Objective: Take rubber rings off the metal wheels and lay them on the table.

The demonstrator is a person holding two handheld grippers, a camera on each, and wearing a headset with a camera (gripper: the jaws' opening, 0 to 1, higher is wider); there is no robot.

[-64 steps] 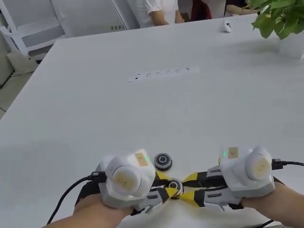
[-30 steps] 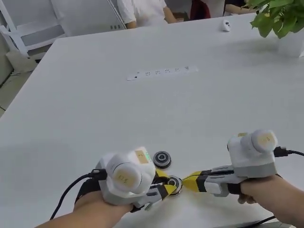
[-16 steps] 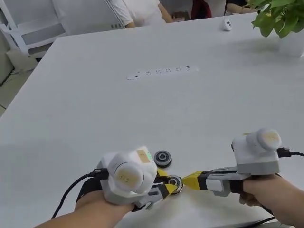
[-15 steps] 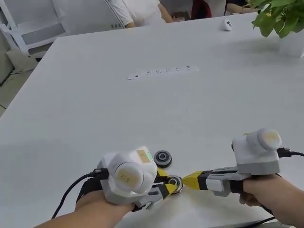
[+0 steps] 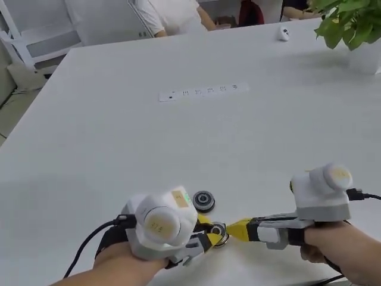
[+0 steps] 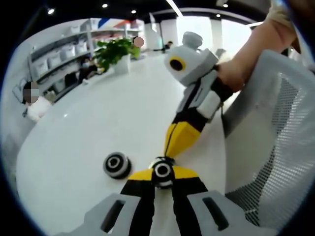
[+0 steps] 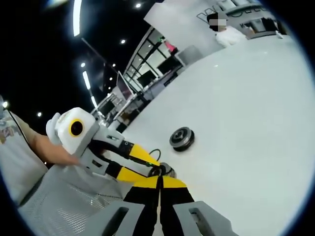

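A small metal wheel (image 5: 217, 231) with a black rubber ring sits between the jaws of my left gripper (image 5: 213, 233), which is shut on it near the table's front edge. The left gripper view shows that wheel (image 6: 162, 171) at the jaw tips. My right gripper (image 5: 233, 229) comes in from the right, its yellow jaws closed and the tips pressed to the ring at the wheel's rim (image 7: 165, 170). A second wheel (image 5: 203, 201) with its ring on lies flat on the table just behind, also visible in both gripper views (image 6: 117, 164) (image 7: 182, 138).
A white power strip (image 5: 202, 92) lies mid-table. A potted plant (image 5: 351, 24) and a small white object (image 5: 284, 33) are at the far right. A person (image 5: 172, 13) stands at the far edge. A mesh chair (image 6: 275, 123) is behind me.
The right gripper has rolled so its body stands upright and has drawn slightly right, tips staying at the wheel. The left gripper and the loose wheel have not moved.
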